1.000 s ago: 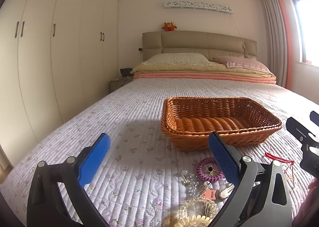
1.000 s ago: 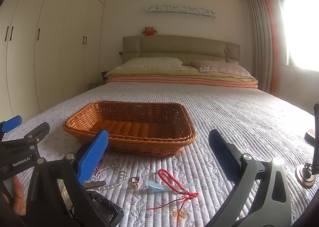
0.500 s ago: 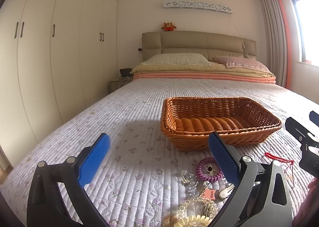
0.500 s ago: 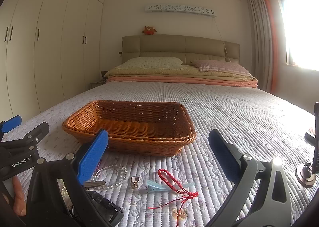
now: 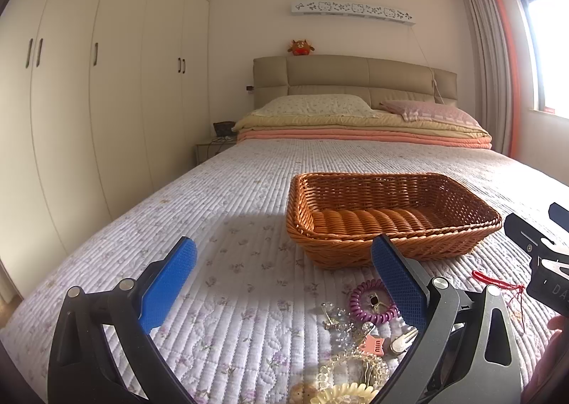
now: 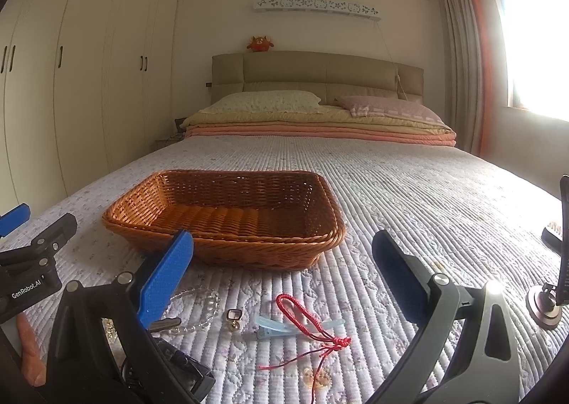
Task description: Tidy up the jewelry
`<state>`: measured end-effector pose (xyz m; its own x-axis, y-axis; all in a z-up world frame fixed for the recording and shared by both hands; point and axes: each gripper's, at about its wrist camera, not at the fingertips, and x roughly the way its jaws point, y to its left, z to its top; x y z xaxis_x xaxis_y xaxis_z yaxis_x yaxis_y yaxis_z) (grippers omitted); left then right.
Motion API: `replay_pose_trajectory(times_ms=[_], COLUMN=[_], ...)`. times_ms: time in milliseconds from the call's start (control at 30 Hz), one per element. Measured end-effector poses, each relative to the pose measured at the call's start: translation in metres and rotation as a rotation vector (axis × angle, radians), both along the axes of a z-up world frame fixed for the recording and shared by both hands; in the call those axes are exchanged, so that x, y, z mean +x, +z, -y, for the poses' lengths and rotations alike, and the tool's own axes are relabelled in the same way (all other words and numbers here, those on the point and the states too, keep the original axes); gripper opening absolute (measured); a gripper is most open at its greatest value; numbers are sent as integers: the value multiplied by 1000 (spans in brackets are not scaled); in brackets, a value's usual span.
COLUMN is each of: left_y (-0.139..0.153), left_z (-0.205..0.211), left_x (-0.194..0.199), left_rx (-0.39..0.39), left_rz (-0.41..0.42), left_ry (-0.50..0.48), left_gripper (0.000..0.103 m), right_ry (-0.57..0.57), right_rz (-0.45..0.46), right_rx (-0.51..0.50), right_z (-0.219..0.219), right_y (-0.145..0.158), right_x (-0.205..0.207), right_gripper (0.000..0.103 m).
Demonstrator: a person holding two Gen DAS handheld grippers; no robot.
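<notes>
1. While both of my grippers hang low over the bed, the jewelry lies loose on the white quilted bedspread with small flowers, just in front of the empty rectangular orange-brown wicker basket.
2. Through my left camera I see a purple coiled hair tie with a small charm inside its ring, a clear crystal piece beside it, a pink star-shaped clip, and a pale bead bracelet nearest the lens.
3. Through my right camera I see a red knotted cord bracelet lying across a light blue hair clip, a small metal charm to their left, and a clear bead bracelet partly behind my blue pad.
4. My left gripper is spread wide with nothing between its blue pads, above the quilt left of the pile.
5. My right gripper is likewise spread wide and empty, above the red cord.
6. Beyond the basket are folded blankets, two pillows and a beige padded headboard.
</notes>
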<state>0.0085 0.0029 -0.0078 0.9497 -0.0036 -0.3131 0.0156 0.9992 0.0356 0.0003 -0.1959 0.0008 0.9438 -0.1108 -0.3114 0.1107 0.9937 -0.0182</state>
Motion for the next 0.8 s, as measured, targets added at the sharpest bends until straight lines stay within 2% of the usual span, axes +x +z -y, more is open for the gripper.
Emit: replay_pose_trajectory(times_ms=[633, 700, 800], left_y=[1, 2, 4], left_z=[-2, -9, -27], left_x=[0, 3, 9], left_rx=[-8, -41, -130], left_rz=[-1, -23, -73], left_ry=[-9, -37, -58], left_gripper=[96, 95, 90], right_ry=[-7, -7, -4], right_rz=[-6, -30, -77], right_rx=[-12, 15, 67], right_z=[-2, 3, 15], right_y=[-1, -1, -3], right_x=[2, 6, 8], right_gripper=[96, 93, 81])
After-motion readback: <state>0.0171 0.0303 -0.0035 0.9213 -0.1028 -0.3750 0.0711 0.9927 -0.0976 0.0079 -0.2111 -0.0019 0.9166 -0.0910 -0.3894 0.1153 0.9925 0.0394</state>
